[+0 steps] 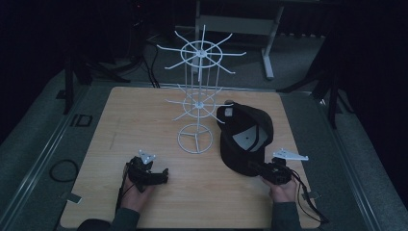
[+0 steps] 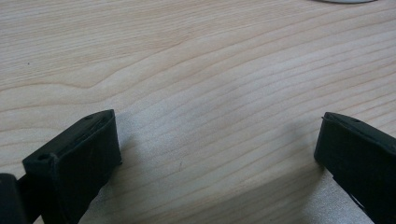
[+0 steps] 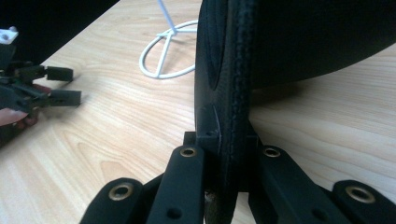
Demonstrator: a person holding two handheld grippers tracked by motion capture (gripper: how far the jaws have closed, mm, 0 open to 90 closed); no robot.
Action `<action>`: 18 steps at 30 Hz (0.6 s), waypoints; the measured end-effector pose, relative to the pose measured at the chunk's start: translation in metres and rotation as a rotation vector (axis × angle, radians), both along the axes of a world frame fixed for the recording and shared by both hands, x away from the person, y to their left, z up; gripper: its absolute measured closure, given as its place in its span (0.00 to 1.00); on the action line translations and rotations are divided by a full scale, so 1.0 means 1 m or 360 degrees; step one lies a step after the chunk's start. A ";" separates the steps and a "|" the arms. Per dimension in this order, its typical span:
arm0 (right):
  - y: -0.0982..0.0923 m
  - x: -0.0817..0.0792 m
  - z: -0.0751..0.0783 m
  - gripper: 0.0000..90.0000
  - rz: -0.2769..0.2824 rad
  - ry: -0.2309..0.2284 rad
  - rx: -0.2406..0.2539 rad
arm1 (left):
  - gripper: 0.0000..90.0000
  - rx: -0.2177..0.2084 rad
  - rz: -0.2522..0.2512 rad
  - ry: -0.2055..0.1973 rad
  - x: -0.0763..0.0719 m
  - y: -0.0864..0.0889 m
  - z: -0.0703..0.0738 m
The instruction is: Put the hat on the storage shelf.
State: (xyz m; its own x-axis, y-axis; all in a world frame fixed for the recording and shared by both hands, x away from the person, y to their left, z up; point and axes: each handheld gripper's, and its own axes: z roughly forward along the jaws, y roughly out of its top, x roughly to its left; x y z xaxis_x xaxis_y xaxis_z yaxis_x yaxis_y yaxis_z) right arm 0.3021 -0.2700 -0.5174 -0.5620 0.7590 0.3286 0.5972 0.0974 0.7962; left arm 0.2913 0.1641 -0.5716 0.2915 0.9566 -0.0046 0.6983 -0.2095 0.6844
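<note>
My right claw sits nearest me on the right side of the wooden table, and it is clenched on the brim of the black cap; in the right gripper view the brim's stitched edge stands on end between my two jaws, pinched from both sides, with the rest of the cap spreading up and away to the right. In the high view the cap lies beyond that claw with its hollow turned up, the pale lining and a small label showing inside, and its far rim comes close to the lower arms of the white wire rack; whether they touch I cannot tell. My left claw rests low over the table on the left side, well apart from the cap, its jaws released and spread wide with only bare wood grain between them in the left gripper view. Farther off, the rack stands upright near the middle of the table on a round wire foot, with two tiers of spokes fanning out from its stem.
</note>
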 end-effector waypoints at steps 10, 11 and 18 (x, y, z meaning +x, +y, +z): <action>-0.010 -0.005 0.003 0.96 -0.0110 -0.0041 -0.0041 | 0.00 -0.0001 0.0000 0.0000 0.000 0.000 0.000; -0.010 -0.005 0.004 0.96 -0.0121 -0.0043 -0.0050 | 0.00 -0.0001 0.0000 0.0000 0.000 0.000 0.000; -0.013 -0.007 0.008 0.96 -0.0185 -0.0091 -0.0095 | 0.00 -0.0001 -0.0001 0.0000 0.000 0.000 0.000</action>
